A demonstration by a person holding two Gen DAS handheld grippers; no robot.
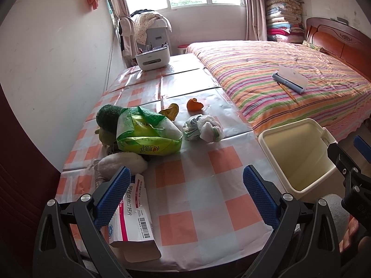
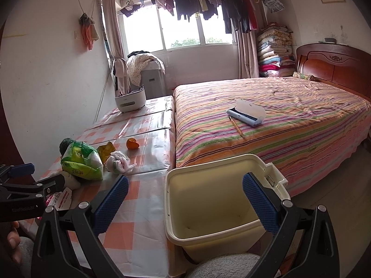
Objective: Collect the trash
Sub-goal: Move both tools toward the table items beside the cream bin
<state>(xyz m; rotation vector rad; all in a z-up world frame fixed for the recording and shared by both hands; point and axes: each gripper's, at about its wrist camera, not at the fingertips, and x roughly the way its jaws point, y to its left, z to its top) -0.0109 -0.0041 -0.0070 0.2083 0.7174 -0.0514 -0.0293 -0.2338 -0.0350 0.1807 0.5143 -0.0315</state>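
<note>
left gripper point(image 1: 185, 180) – spread, level over table point(image 1: 185, 213) | right gripper point(image 2: 185, 190) – spread over bin point(image 2: 208, 234)

Cream bin point(image 2: 208, 208) empty; orange peel point(image 1: 194, 105), crumpled bag point(image 1: 204, 128) on table.

You have two tools in hand, the left tool point(image 1: 185, 192) and the right tool point(image 2: 185, 199), each with two blue pads. On the tabletop point(image 1: 185, 208) you can count one green bag point(image 1: 148, 134), one crumpled white bag point(image 1: 203, 128), one orange peel point(image 1: 194, 104), one yellow wrapper point(image 1: 170, 111), one medicine box point(image 1: 134, 215), one plush toy point(image 1: 107, 120) and one white organizer point(image 1: 153, 58). Beside it stands one bin point(image 2: 208, 208). On the bed point(image 2: 301, 127) lie one pencil case point(image 2: 245, 113) and one pencil point(image 2: 236, 127).
</note>
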